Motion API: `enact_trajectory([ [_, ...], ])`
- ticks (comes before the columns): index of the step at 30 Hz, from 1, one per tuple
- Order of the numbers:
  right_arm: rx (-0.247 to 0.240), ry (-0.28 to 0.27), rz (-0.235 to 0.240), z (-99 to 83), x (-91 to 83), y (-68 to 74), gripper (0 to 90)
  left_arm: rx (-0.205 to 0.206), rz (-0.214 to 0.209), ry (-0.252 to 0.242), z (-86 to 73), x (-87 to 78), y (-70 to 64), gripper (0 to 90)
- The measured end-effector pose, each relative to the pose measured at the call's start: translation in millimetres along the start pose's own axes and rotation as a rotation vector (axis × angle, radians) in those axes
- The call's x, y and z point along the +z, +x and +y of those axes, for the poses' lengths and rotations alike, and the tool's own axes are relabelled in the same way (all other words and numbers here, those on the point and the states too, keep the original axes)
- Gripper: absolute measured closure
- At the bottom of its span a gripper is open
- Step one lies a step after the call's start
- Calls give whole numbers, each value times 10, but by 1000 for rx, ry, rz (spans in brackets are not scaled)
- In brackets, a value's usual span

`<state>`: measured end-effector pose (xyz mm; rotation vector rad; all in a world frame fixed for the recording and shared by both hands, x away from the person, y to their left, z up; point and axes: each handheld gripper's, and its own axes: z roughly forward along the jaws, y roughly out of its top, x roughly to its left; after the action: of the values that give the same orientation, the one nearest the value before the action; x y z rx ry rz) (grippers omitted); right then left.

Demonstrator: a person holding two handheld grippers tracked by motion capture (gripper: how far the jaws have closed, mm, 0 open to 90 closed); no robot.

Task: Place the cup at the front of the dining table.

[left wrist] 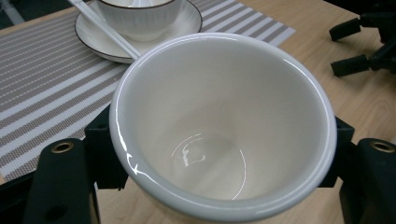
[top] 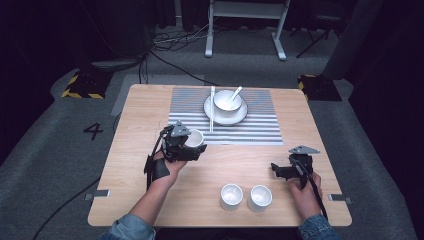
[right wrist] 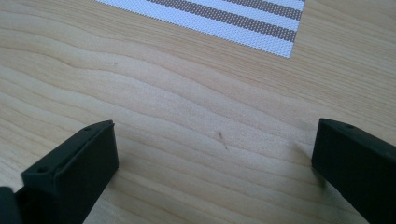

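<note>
A white cup (top: 194,138) is held upright between the jaws of my left gripper (top: 186,146), at the near left corner of the striped placemat (top: 260,125). In the left gripper view the cup (left wrist: 224,121) is empty and the jaws press on both sides of it. My right gripper (top: 278,170) hovers low over bare wood at the right, open, with nothing between its fingers (right wrist: 74,163). Two more white cups (top: 231,196) (top: 260,197) stand side by side near the front edge, between the person's hands.
On the placemat sits a white plate (top: 214,115) bearing a bowl (top: 227,100) with a spoon (top: 235,92) in it. White chopsticks (top: 212,107) lie at the plate's left. The wooden table (top: 135,150) stands on grey carpet with cables and a white frame behind.
</note>
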<state>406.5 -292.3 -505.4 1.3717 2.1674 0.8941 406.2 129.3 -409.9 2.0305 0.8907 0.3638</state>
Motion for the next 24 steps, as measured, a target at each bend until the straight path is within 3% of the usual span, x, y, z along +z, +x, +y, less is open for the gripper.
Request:
enact_trajectory([
  [3, 0, 0, 0, 0, 0, 0, 4, -14, 14, -10, 59, 34, 44, 265],
  [7, 0, 0, 0, 0, 0, 0, 4, 5, 48, 2, 153, 95, 84, 264],
  [10, 0, 0, 0, 0, 0, 0, 5, -15, 54, -3, 213, 141, 149, 264],
  [16, 0, 0, 0, 0, 0, 0, 4, -15, 81, 7, 325, 224, 263, 264],
  [24, 0, 0, 0, 0, 0, 1, 4, -45, 138, -5, 469, 329, 467, 265],
])
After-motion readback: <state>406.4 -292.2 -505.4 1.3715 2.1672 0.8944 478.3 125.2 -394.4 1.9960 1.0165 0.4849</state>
